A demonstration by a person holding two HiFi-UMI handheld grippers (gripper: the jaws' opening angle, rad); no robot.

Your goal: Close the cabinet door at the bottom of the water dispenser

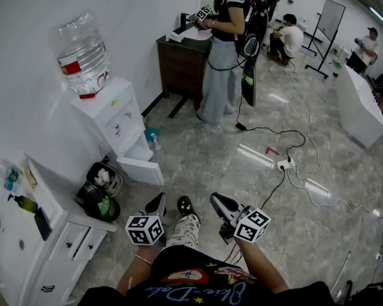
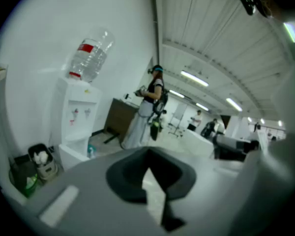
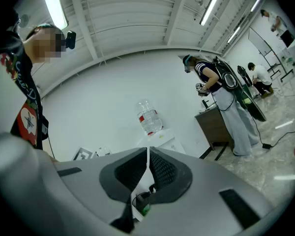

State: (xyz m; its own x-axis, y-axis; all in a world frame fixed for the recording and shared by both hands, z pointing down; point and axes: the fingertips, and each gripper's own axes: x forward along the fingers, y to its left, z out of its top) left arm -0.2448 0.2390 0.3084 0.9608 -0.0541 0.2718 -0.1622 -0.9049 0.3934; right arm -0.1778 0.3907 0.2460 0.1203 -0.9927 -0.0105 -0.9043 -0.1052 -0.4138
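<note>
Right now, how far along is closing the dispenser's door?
Nothing done yet: the door at the foot of the dispenser hangs wide open. Nothing in hand: the left gripper and right gripper are shut, empty, held near the person's body, away from the door. Left: step up, push the door shut.

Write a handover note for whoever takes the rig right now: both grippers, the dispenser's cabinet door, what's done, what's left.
Left hand-held gripper: jaws together, empty, low in front of the person.
Right hand-held gripper: jaws together, empty, also low.
Water dispenser stands against the wall, ahead to the left. Its bottom cabinet door is swung open, apart from both grippers.
Done: nothing on the door yet.
Left: move in, likely with the left gripper, and push the door shut.
</note>
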